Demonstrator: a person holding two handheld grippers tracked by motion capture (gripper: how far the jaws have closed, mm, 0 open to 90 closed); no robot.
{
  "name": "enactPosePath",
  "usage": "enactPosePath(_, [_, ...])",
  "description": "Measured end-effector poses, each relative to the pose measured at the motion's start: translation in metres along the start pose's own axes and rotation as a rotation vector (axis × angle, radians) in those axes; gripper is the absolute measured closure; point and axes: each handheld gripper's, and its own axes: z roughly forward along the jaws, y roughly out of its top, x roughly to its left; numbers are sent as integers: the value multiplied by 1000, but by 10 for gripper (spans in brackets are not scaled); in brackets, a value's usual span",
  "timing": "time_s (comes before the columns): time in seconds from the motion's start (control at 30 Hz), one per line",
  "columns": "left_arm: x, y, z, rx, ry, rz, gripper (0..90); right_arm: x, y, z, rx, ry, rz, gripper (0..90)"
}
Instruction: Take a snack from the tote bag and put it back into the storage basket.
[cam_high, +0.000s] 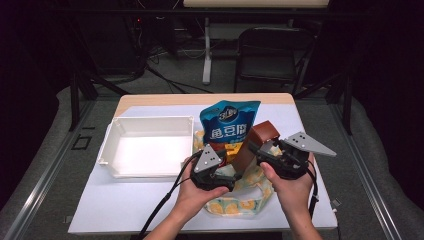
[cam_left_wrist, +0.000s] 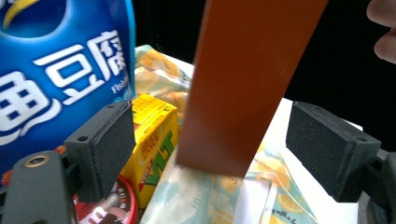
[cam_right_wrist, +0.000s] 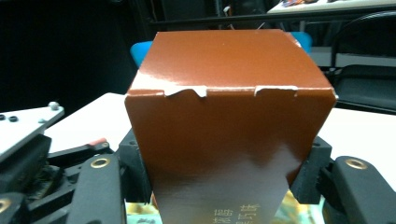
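A tall brown carton (cam_high: 258, 141) hangs tilted over a lemon-print cloth bag (cam_high: 241, 201). My right gripper (cam_high: 256, 150) is shut on it; in the right gripper view both pads press the sides of the brown carton (cam_right_wrist: 229, 140), with the right gripper (cam_right_wrist: 223, 175) low on it. My left gripper (cam_high: 231, 176) stands open at the carton's lower end. In the left gripper view the brown carton (cam_left_wrist: 243, 84) hangs between the wide pads of the left gripper (cam_left_wrist: 215, 149) without touching them. A blue snack bag (cam_high: 229, 124) stands upright behind.
A white tray (cam_high: 150, 120) sits left of the cloth bag on the pale table (cam_high: 125, 200). Inside the cloth bag (cam_left_wrist: 201, 196) lie a yellow drink carton (cam_left_wrist: 152, 144) and a red round lid (cam_left_wrist: 109, 207), next to the blue snack bag (cam_left_wrist: 56, 70). A chair (cam_high: 267, 55) stands beyond the table.
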Motion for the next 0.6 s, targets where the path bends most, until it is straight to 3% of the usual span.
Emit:
enactPosePath(0.13, [-4, -2, 2, 11, -3, 22, 169, 10, -5, 5, 6, 27, 1, 377])
enactPosePath(0.2, [-5, -2, 2, 15, 16, 35, 172, 15, -6, 7, 20, 41, 4, 377])
enactPosePath(0.43, [-6, -4, 2, 15, -2, 31, 227, 33, -11, 14, 36, 84, 3, 377])
enactPosePath(0.6, [-5, -6, 0, 4, 19, 23, 293, 41, -13, 18, 46, 94, 17, 377])
